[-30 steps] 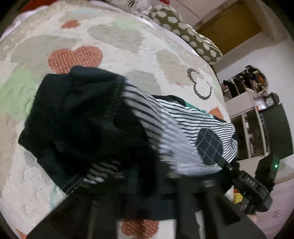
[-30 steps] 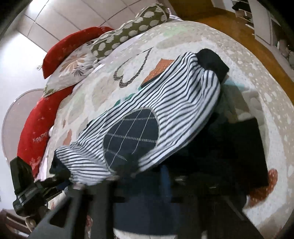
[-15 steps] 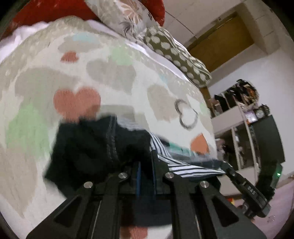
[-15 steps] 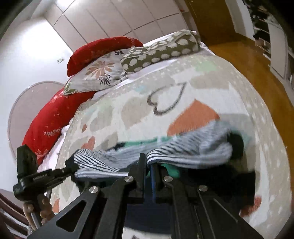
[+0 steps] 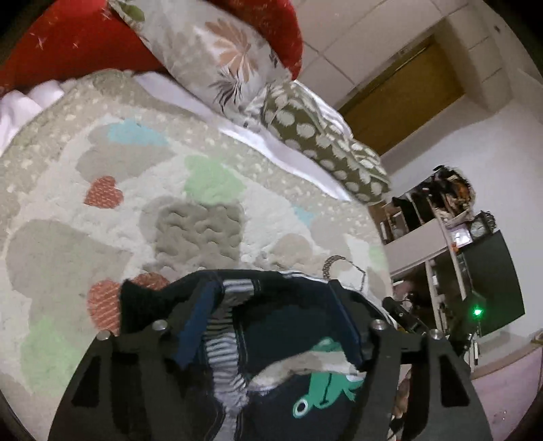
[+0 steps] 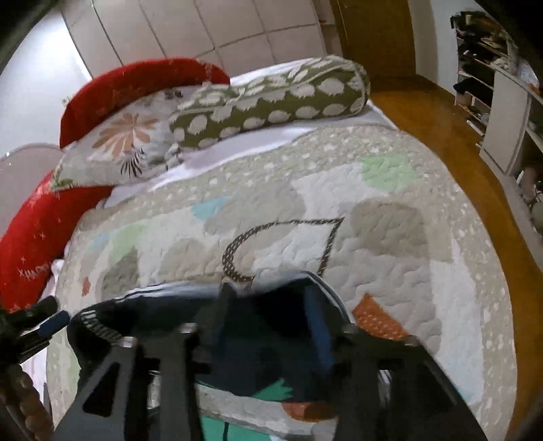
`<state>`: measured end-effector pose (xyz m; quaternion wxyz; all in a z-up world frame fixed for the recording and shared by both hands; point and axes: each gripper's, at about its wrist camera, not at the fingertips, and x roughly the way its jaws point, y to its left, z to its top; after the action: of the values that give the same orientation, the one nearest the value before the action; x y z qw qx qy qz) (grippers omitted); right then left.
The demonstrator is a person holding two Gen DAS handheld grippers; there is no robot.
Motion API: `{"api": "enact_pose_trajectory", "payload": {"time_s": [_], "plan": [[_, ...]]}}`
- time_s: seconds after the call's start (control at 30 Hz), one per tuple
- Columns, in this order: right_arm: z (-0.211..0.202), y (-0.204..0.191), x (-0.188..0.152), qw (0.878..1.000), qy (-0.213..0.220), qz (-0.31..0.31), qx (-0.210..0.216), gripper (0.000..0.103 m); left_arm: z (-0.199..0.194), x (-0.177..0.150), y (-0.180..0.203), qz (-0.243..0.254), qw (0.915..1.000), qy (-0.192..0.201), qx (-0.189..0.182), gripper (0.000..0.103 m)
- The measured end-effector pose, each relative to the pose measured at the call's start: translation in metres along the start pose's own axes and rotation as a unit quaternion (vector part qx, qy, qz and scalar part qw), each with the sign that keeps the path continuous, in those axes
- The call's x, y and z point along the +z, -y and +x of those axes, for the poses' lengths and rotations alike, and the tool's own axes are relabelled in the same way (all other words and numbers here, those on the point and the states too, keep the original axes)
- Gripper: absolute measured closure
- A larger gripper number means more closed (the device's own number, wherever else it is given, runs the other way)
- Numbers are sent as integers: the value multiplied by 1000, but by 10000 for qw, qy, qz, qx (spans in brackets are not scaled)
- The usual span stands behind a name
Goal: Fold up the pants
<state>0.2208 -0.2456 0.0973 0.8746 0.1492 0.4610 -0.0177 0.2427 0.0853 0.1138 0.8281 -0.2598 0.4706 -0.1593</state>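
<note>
Ahead of the tongs spreads a bed under a pale quilt (image 6: 390, 257) patched with grey, green, blue and orange hearts. At its far end, against a white panelled wall (image 6: 258, 30), lie a floral pillow (image 6: 122, 152), an olive spotted bolster (image 6: 271, 101) and red cushions (image 6: 129, 88). To the right of the tongs runs a wooden floor (image 6: 451, 142) leading to a brown door (image 5: 400, 98). Farther right stand white shelves (image 5: 437, 244), crowded with clutter and a small clock (image 5: 478, 229), beside a dark screen (image 5: 492, 281).
</note>
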Motion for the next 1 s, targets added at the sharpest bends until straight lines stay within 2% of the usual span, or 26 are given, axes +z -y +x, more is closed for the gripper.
{"api": "enact_pose_trajectory", "payload": {"time_s": [0.03, 0.07, 0.23, 0.4, 0.47, 0.5, 0.53, 0.6, 0.63, 0.67, 0.7, 0.77, 0.83, 1.0], "plan": [[-7, 4, -1, 10000, 82, 20, -27, 34, -6, -3, -3, -19, 10000, -1, 5, 34], [-13, 9, -2, 9999, 151, 44, -43, 33, -13, -9, -8, -55, 10000, -28, 26, 34], [-65, 52, -36, 9997, 146, 106, 141, 33, -35, -58, -44, -79, 9982, -208, 558, 28], [-104, 98, -101, 10000, -3, 75, 51, 33, -24, -107, -76, 137, 9932, -621, 971, 25], [-112, 113, -124, 9998, 0, 180, -9, 33, -15, -116, -74, 308, 9914, -762, 1015, 22], [-112, 119, -135, 9996, 1, 251, -91, 33, -10, -119, -68, 445, 9904, -753, 1070, 12], [-110, 123, -141, 9995, -3, 300, -118, 33, -5, -120, -61, 560, 9897, -741, 1087, 9], [-99, 126, -151, 9990, -99, 441, -72, 33, 10, -122, -46, 610, 9873, -841, 1202, 9], [-94, 125, -154, 9987, -127, 491, -64, 33, 15, -124, -41, 644, 9853, -893, 1307, 21], [-88, 123, -157, 9985, -147, 528, -36, 33, 18, -127, -32, 797, 9806, -903, 1546, 40], [-81, 119, -158, 9983, -187, 550, 0, 37, 18, -128, -27, 918, 9772, -913, 1682, 75], [-74, 112, -162, 9984, -261, 481, -131, 80, 5, -130, -23, 867, 9810, -908, 1483, 77], [-76, 107, -161, 9982, -320, 513, 25, 87, -13, -131, -22, 852, 9818, -759, 1522, 77], [-101, 98, -170, 9974, -328, 492, 400, 89, -64, -148, -31, 845, 9846, -650, 1382, 77]]}}
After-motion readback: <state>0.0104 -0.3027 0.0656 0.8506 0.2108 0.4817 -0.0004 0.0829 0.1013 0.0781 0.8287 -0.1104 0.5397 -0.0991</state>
